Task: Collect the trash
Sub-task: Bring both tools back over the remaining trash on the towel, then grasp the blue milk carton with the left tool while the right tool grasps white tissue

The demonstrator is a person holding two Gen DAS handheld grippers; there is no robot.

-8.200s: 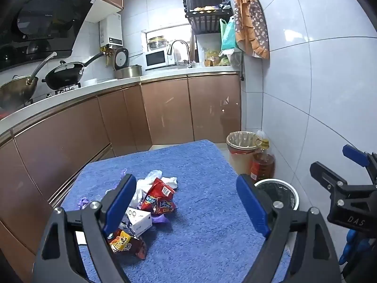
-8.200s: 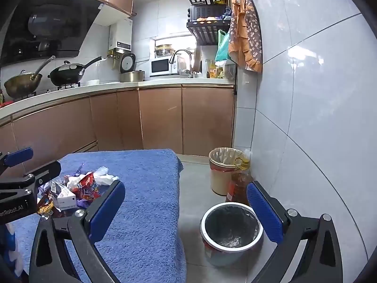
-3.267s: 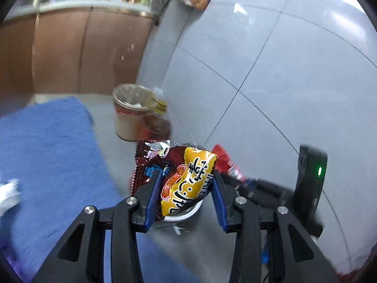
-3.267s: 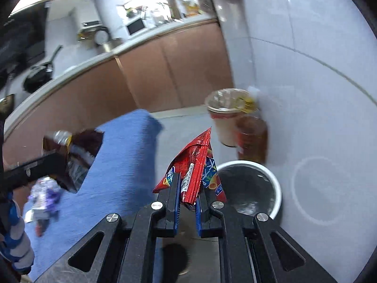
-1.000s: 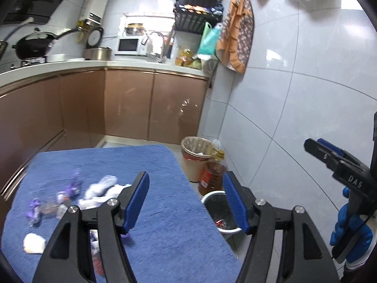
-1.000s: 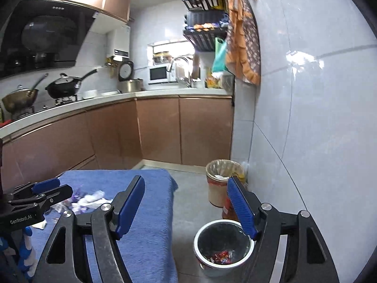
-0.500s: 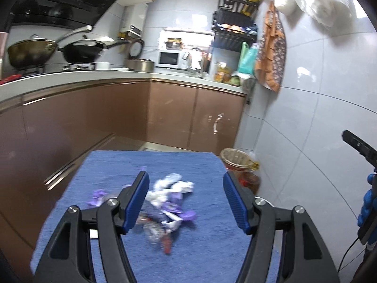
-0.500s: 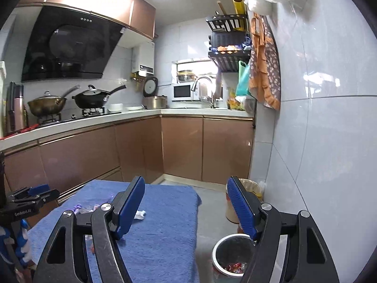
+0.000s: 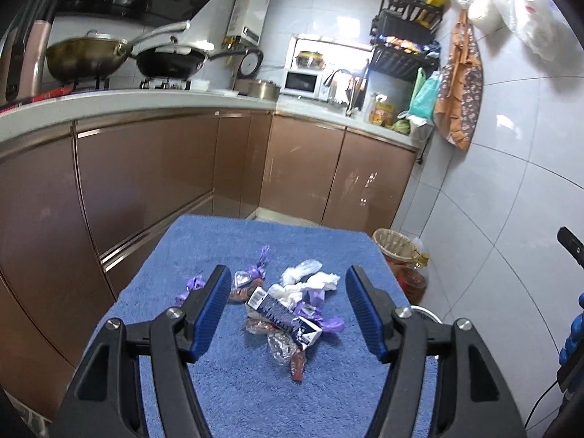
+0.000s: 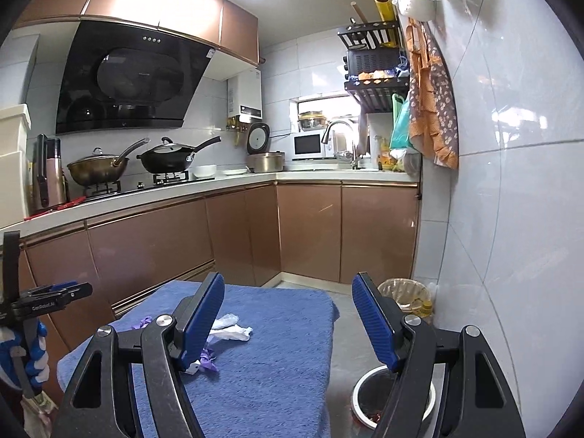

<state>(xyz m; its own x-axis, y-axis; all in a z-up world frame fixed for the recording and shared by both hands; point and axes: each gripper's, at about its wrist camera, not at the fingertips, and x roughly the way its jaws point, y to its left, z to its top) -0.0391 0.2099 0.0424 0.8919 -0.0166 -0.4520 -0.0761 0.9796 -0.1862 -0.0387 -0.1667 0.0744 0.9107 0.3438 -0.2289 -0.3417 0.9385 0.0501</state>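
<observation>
A heap of trash (image 9: 284, 310) lies on the blue cloth (image 9: 255, 390): a dark blue-and-white carton (image 9: 281, 315), crumpled white tissue (image 9: 310, 279), purple wrappers (image 9: 255, 262) and a clear wrapper (image 9: 283, 346). My left gripper (image 9: 288, 310) hangs open above the heap, nothing between its pads. In the right wrist view the tissue (image 10: 231, 328) and a purple wrapper (image 10: 208, 359) show on the cloth (image 10: 270, 372). My right gripper (image 10: 284, 315) is open and empty, held over the cloth's right edge. The steel bin (image 10: 368, 396) on the floor below holds red wrappers.
A lined waste basket (image 9: 394, 242) and an oil bottle (image 9: 412, 273) stand by the tiled wall. Brown cabinets (image 9: 146, 182) run along the left and back. The other gripper's tip (image 9: 569, 244) shows at right, and a blue-gloved hand (image 10: 25, 357) at left.
The left view has swung from the bin side to the trash heap, which now lies between the fingers. The right view has tilted up, so the bin sits lower. Both grippers stayed open.
</observation>
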